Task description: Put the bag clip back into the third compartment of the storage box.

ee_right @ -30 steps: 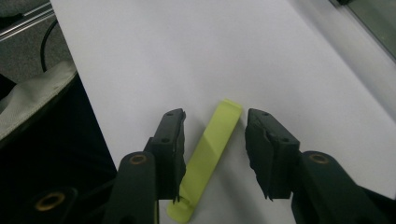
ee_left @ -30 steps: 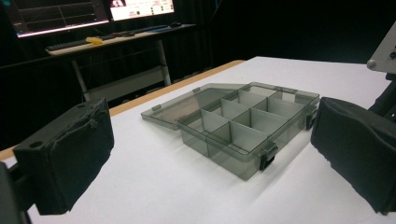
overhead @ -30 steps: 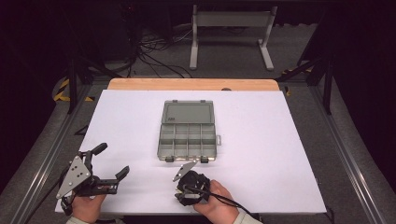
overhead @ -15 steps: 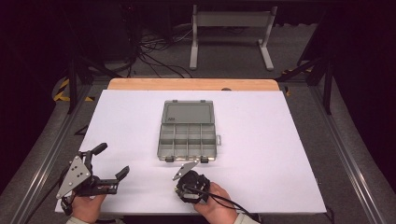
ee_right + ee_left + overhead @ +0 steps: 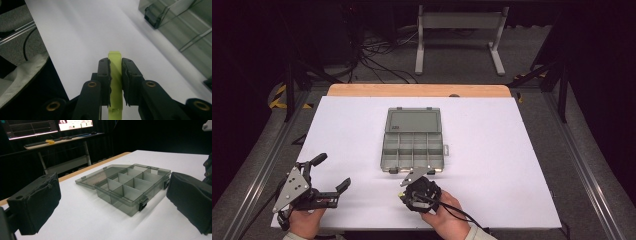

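A thin, flat yellow-green strip [image 5: 115,82] is clamped upright between the closed jaws of the right gripper [image 5: 115,75], above the white table [image 5: 82,37] just in front of the open grey box [image 5: 413,143]. The strip's colour is made out in the right gripper view; the divided compartments are seen best in the left gripper view. The left gripper [image 5: 329,172] is held wide open, empty, near the table's front left corner.
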A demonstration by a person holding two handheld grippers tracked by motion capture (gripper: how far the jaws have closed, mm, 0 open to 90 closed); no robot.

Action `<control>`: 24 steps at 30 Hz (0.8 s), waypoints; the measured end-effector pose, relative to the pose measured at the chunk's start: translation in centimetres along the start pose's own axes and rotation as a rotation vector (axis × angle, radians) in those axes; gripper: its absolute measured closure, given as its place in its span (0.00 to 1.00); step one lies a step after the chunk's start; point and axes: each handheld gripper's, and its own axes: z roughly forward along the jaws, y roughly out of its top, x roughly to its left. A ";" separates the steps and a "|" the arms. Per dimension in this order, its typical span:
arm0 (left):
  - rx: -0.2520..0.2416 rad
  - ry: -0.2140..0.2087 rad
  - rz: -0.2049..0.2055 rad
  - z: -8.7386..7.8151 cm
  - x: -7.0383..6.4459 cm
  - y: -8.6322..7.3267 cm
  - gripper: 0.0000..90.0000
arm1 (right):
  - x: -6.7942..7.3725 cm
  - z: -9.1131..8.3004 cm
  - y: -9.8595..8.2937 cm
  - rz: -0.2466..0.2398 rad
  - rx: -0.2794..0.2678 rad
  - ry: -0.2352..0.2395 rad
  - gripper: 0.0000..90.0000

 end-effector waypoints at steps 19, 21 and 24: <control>0.005 0.001 -0.004 0.0 0.0 0.0 0.00 | -1.8 -4.0 1.9 0.013 -0.105 -0.022 0.87; 0.006 0.001 -0.005 0.0 0.0 0.0 0.00 | -2.1 -4.4 2.0 0.015 -0.116 -0.027 0.87; 0.006 0.001 -0.005 0.1 0.0 0.0 0.00 | -2.5 -4.9 2.3 0.019 -0.124 -0.027 0.87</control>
